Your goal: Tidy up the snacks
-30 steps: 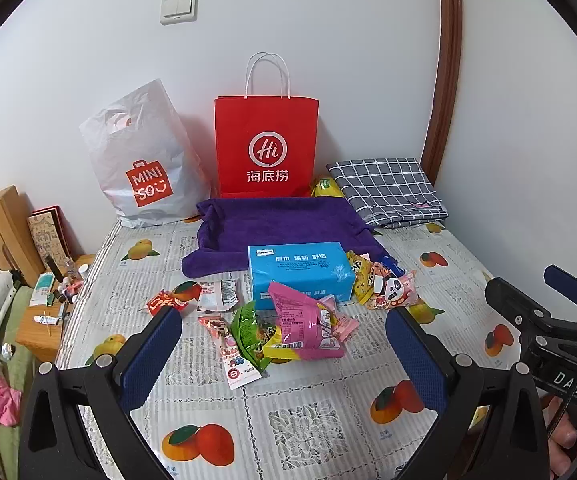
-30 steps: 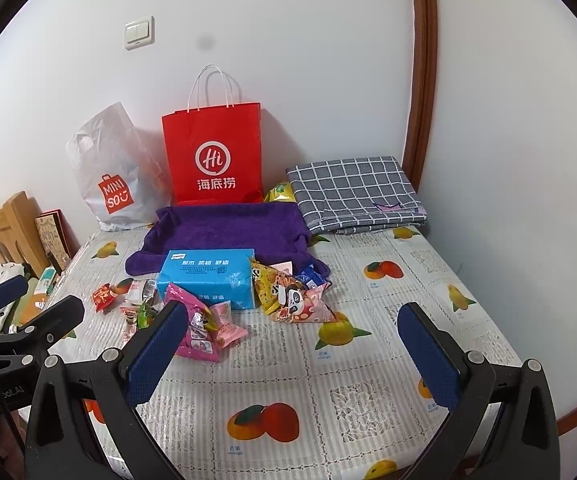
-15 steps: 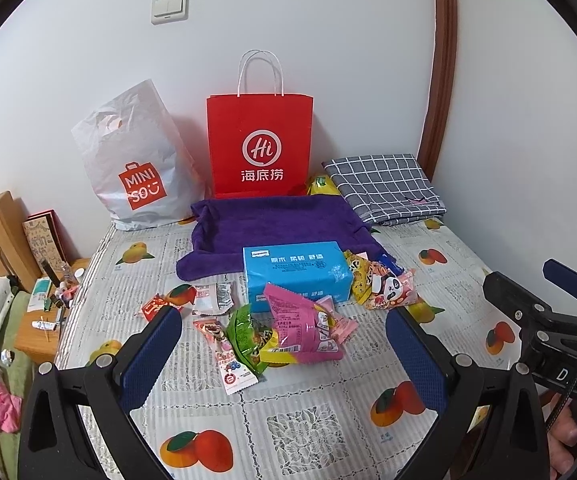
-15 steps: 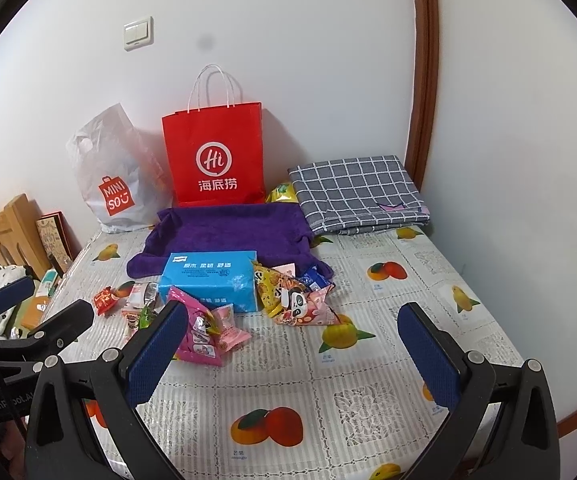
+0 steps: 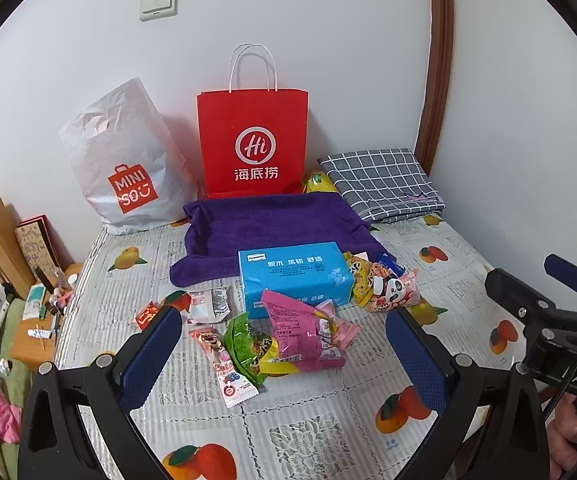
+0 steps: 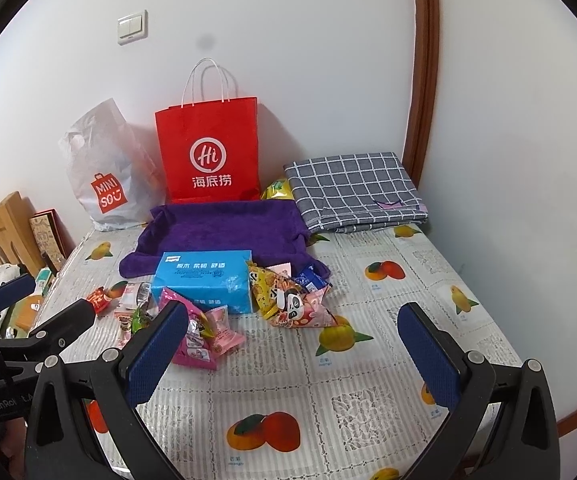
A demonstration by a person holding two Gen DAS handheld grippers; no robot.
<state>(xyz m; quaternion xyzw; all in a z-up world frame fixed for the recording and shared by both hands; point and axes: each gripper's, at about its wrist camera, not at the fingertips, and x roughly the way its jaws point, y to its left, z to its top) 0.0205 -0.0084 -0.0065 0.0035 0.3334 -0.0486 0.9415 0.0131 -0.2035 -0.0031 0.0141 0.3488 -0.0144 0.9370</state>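
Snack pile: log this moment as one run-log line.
left gripper: open, empty | right gripper: open, empty | snacks: loose around blue box | purple tray: no snacks visible inside

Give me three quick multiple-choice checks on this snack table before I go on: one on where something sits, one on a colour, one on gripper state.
1. Where is the blue tissue box?
A. On the front edge of the purple towel, snacks around it
B. Inside the red paper bag
C. On the checked grey cloth

2. What colour is the large snack packet lying nearest the left gripper?
A. Black
B. Pink
C. White

3. What state is the right gripper in?
A. Shut on a packet
B. Shut on nothing
C. Open, holding nothing

Answers:
1. A, the box lies on the towel's near edge, in front of the upright bag.
2. B, its wrapper is bright pink, over a green and yellow packet.
3. C, both blue pads stand wide apart with only tablecloth between them.
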